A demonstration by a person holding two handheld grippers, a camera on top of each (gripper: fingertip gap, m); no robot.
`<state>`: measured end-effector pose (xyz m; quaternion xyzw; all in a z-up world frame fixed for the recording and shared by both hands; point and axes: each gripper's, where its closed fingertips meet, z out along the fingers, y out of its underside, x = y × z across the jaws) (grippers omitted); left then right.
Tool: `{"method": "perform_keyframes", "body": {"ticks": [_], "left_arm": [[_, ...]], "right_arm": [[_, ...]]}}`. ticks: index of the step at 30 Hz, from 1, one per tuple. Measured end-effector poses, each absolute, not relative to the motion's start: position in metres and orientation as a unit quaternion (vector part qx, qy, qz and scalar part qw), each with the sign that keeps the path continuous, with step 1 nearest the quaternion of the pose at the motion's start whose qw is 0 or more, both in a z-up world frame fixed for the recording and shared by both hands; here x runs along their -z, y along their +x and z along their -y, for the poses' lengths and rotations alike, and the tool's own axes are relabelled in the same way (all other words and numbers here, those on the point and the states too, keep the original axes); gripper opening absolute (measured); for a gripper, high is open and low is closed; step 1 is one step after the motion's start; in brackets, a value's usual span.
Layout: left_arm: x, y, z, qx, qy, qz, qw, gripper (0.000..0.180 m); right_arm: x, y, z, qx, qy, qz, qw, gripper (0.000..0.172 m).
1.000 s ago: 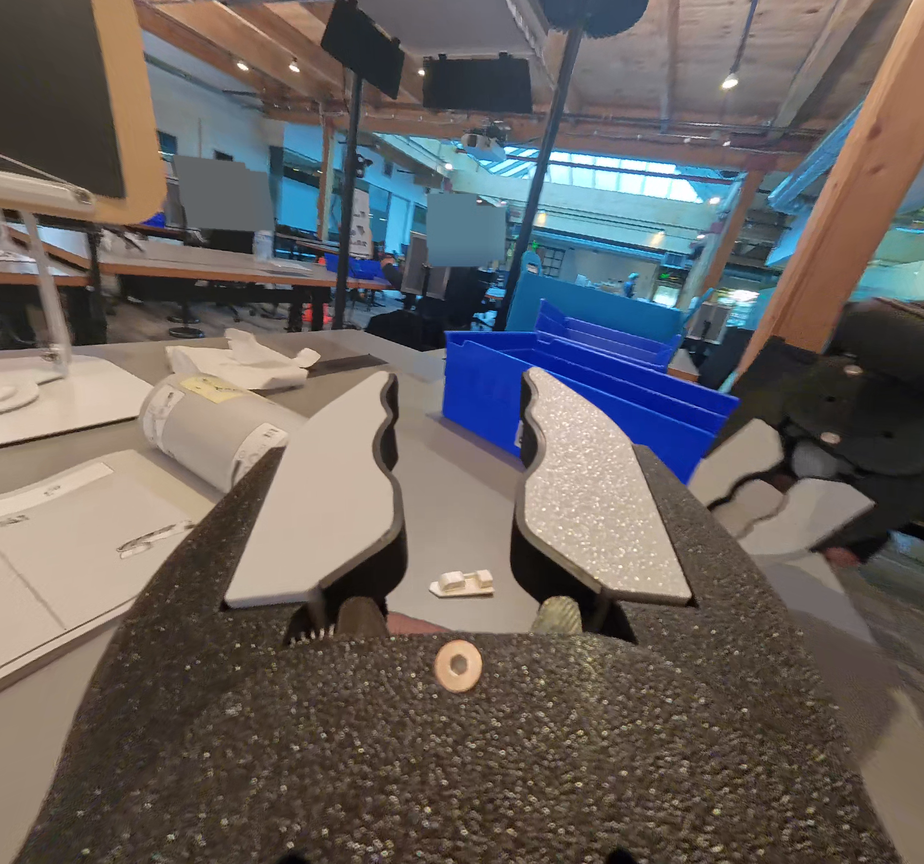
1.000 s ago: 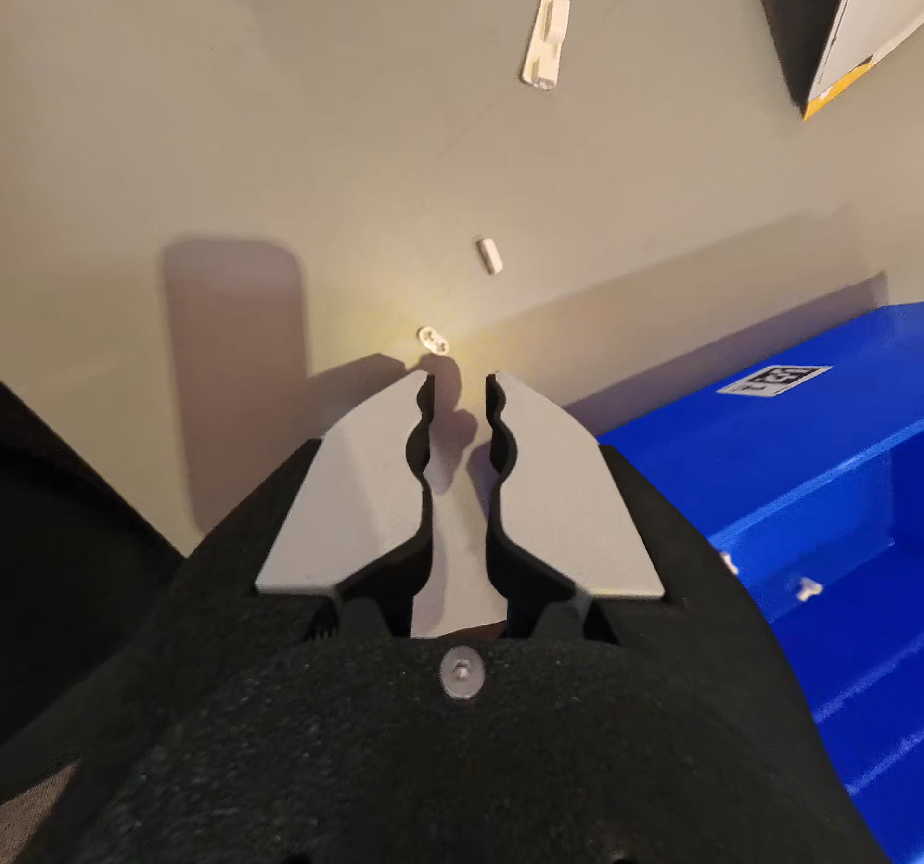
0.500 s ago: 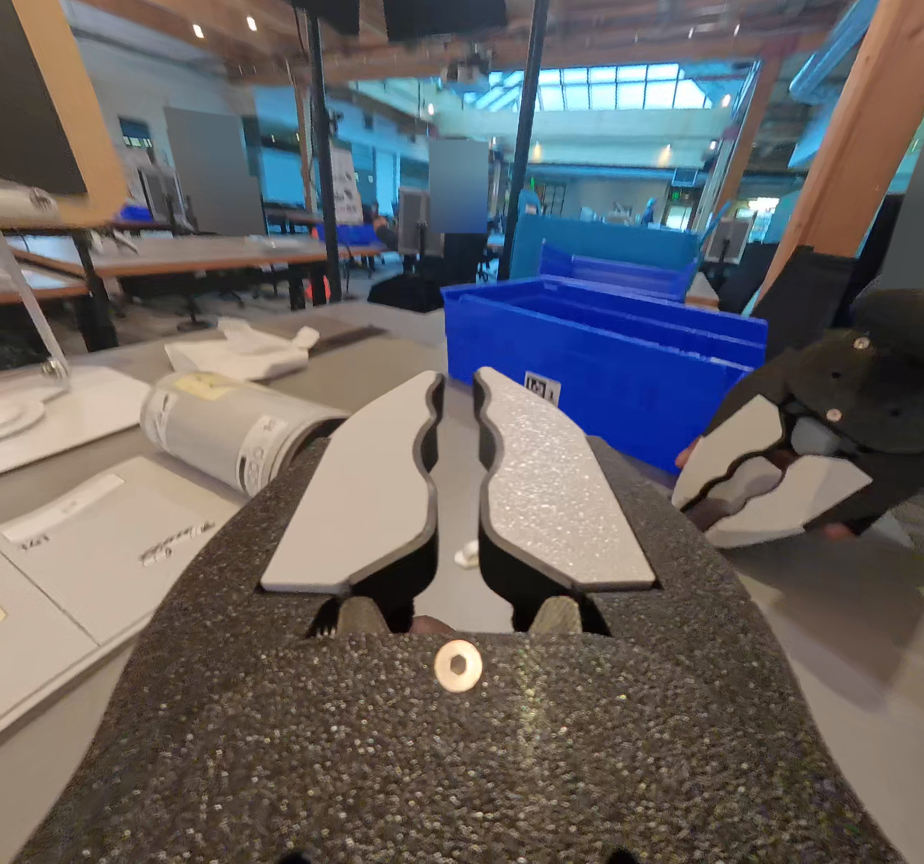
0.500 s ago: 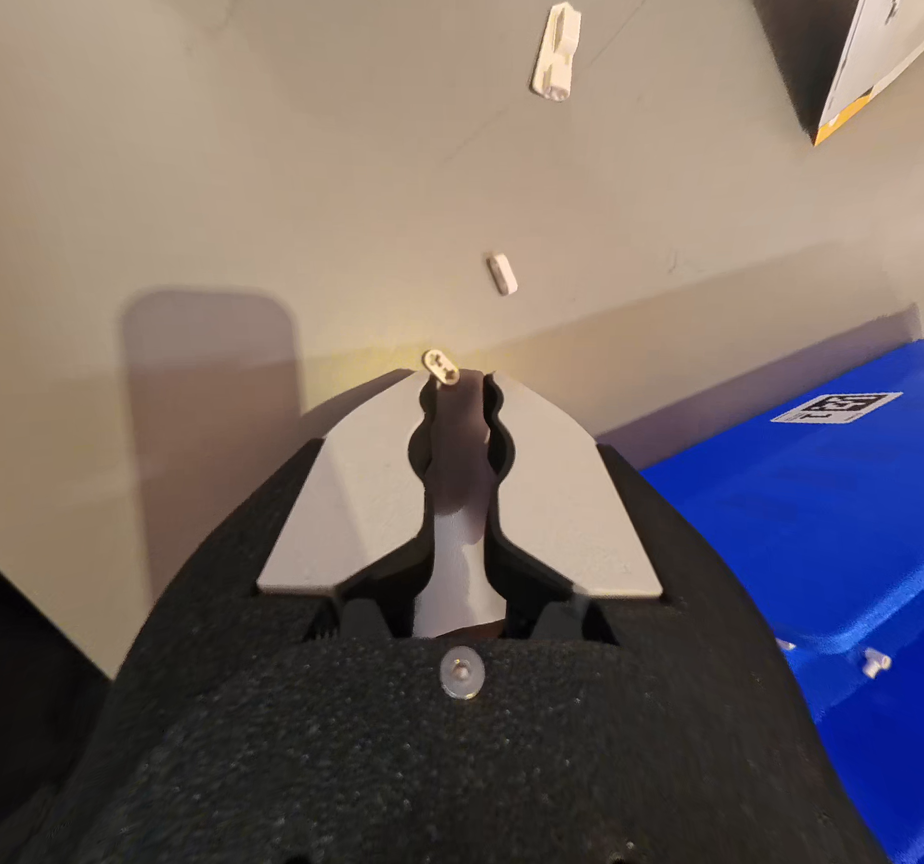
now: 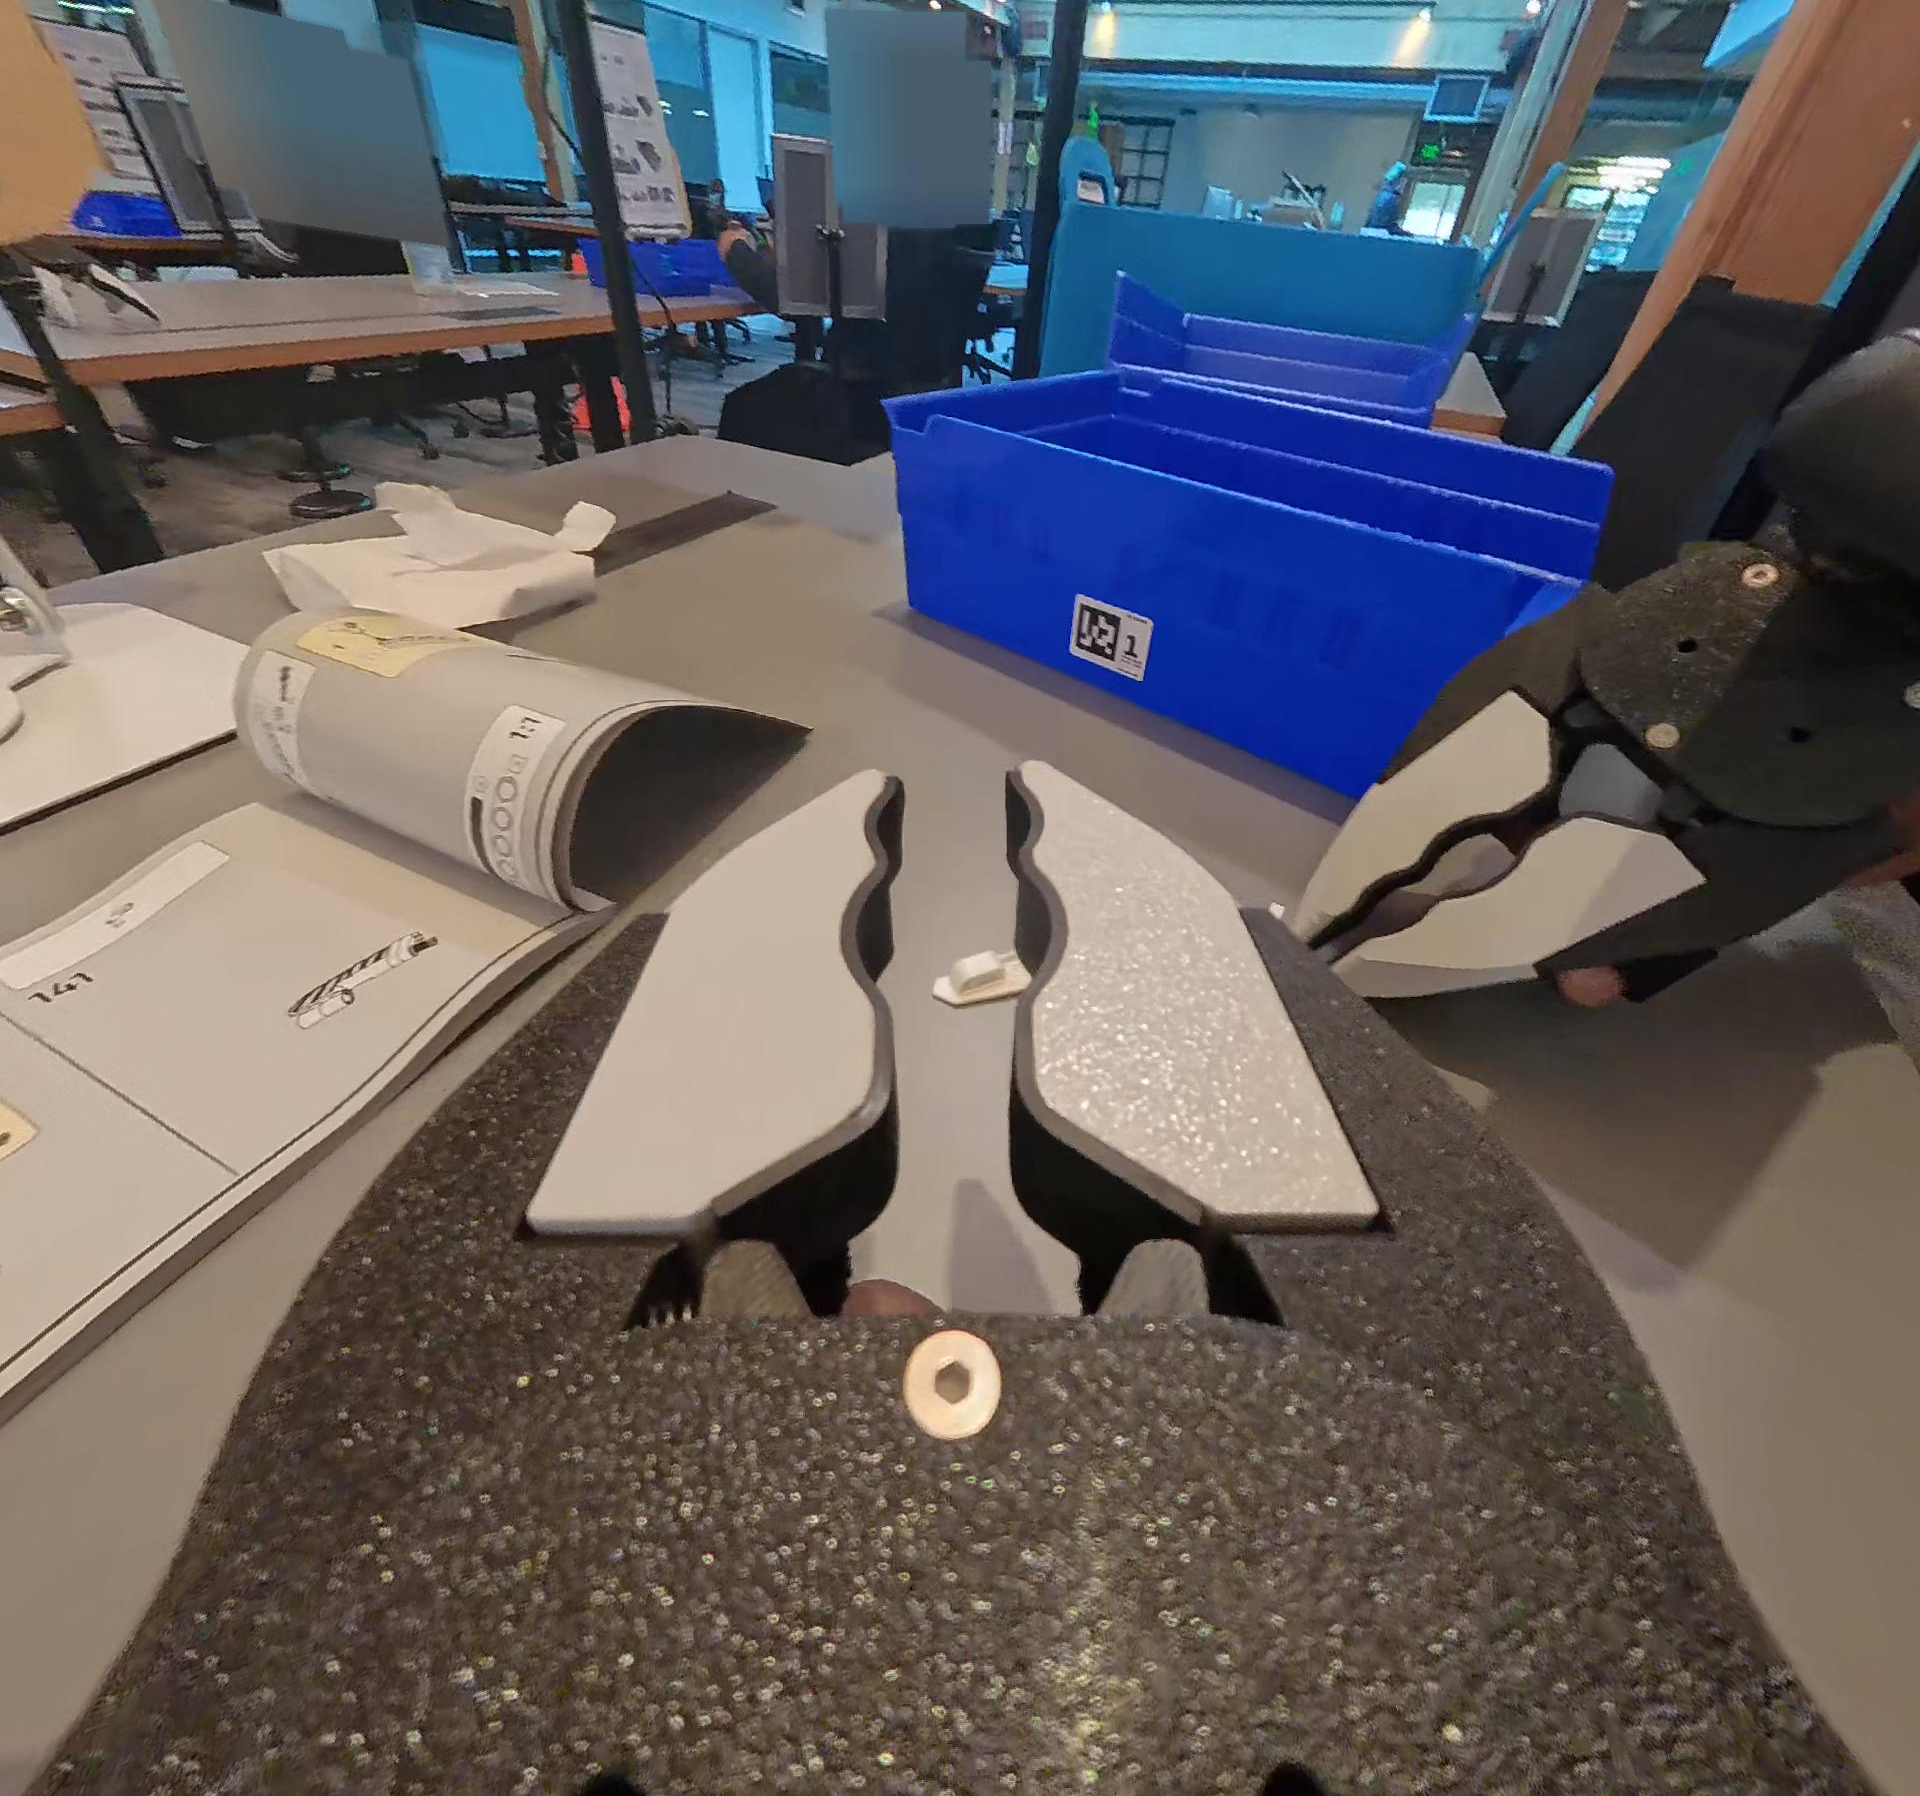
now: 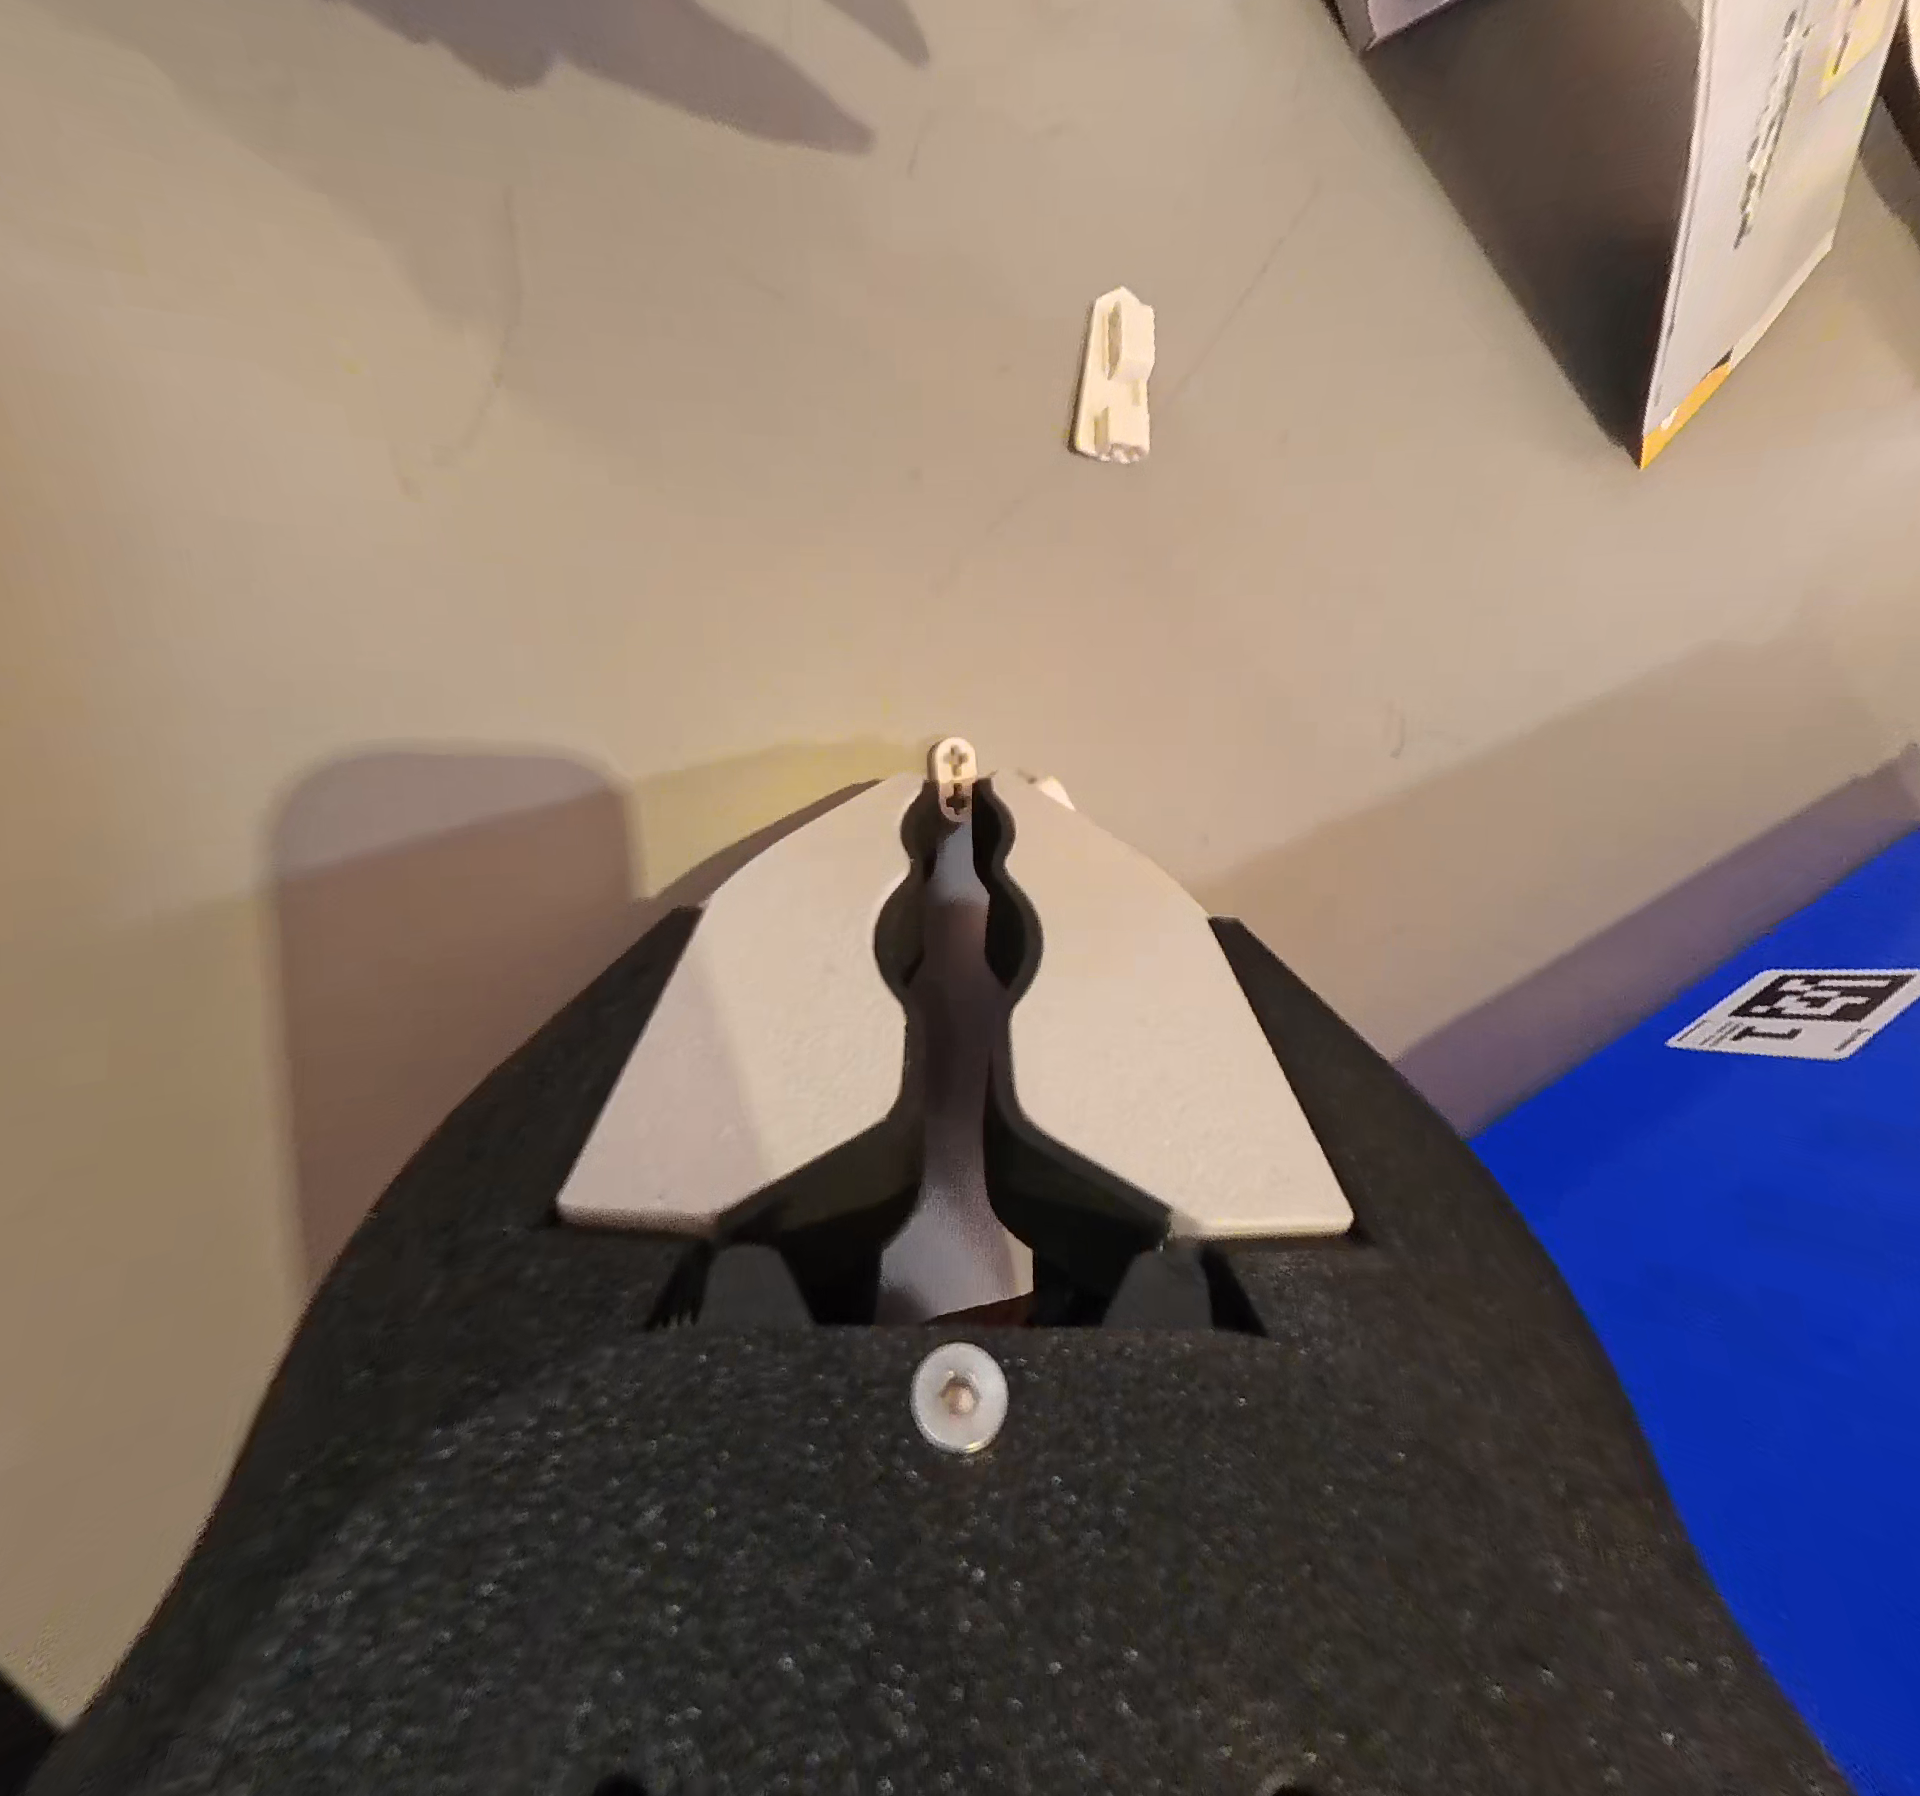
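Note:
My right gripper [image 6: 957,804] points down at the grey table [image 6: 623,396], and its fingertips are shut on a small white two-hole piece [image 6: 953,772] that sticks out past the tips. Another small white piece [image 6: 1057,791] lies just behind its right fingertip. A white clip part [image 6: 1117,380] lies farther ahead on the table. My left gripper [image 5: 954,792] is open and empty, low over the table. The same white clip [image 5: 982,975] lies on the table below the gap between its fingers, untouched. The right gripper also shows in the left wrist view [image 5: 1325,925], tips down at the table.
A blue bin [image 5: 1247,603] stands behind both grippers, and its wall [image 6: 1714,1383] is at the right gripper's right. An open booklet with a curled page [image 5: 416,759] lies at the left, with crumpled white paper [image 5: 447,551] behind it. The booklet's edge [image 6: 1766,136] also shows in the right wrist view. Tip to tip, the grippers are about 15 cm apart.
The right gripper moved up to the small two-hole piece and shut on it. The left gripper's jaws narrowed, then opened a little, and it tilted down towards the table.

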<state>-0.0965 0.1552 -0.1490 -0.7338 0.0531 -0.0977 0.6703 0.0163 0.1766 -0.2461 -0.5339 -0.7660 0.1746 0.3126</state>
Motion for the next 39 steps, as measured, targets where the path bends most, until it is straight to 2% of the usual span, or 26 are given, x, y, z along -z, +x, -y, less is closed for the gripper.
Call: {"method": "perform_keyframes", "body": {"ticks": [8,11,33,39], "left_arm": [[0.15,-0.081,-0.154,0.134,-0.741,-0.07,0.654,0.02],[0.151,-0.081,-0.154,0.141,-0.741,-0.068,0.653,0.021],[0.157,-0.081,-0.156,0.162,-0.747,-0.06,0.642,0.021],[0.157,-0.082,-0.156,0.17,-0.747,-0.057,0.64,0.021]], "right_arm": [[0.242,0.011,-0.181,-0.228,-0.561,0.726,0.324,0.007],[0.242,0.013,-0.184,-0.252,-0.575,0.711,0.317,0.012],[0.225,0.023,-0.177,-0.28,-0.533,0.705,0.375,0.02],[0.209,0.073,-0.164,-0.304,-0.46,0.767,0.328,0.019]]}}
